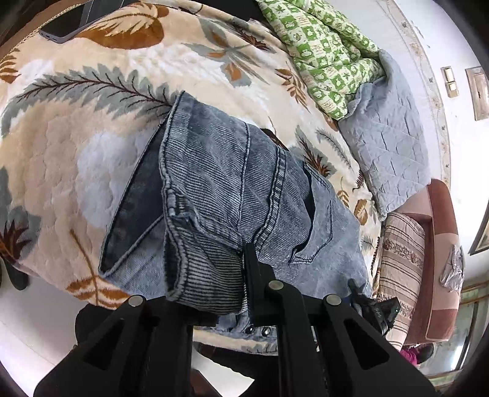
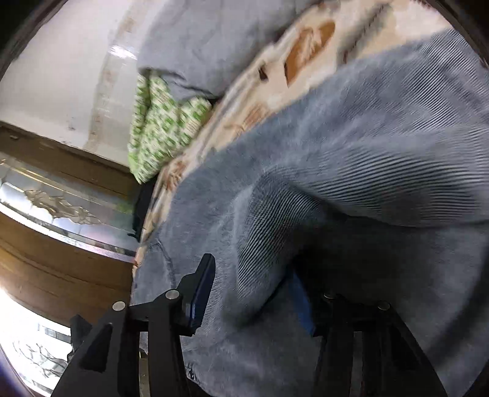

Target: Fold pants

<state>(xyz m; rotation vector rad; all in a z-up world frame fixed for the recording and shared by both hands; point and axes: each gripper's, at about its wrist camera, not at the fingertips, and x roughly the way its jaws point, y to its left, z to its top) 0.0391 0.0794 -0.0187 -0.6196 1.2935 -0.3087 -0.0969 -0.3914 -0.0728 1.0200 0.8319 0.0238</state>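
Observation:
The pants are faded blue-grey jeans (image 1: pixel 226 189), folded over on a leaf-patterned bed blanket (image 1: pixel 76 146). A hem end lies on top toward the left, and a back pocket shows at the right. My left gripper (image 1: pixel 244 274) is shut on a fold of the jeans near the bed's front edge. In the right wrist view the jeans (image 2: pixel 351 146) fill most of the blurred frame. My right gripper (image 2: pixel 253 293) has a bunched fold of denim between its fingers, which stand fairly wide apart.
A phone (image 1: pixel 76 24) lies at the blanket's far left corner. A green patterned quilt (image 1: pixel 321 49) and a grey quilted pad (image 1: pixel 394 134) are piled at the far right. A striped cushion (image 1: pixel 400 268) leans beside the bed. A wooden cabinet with glass (image 2: pixel 61 207) stands at the left.

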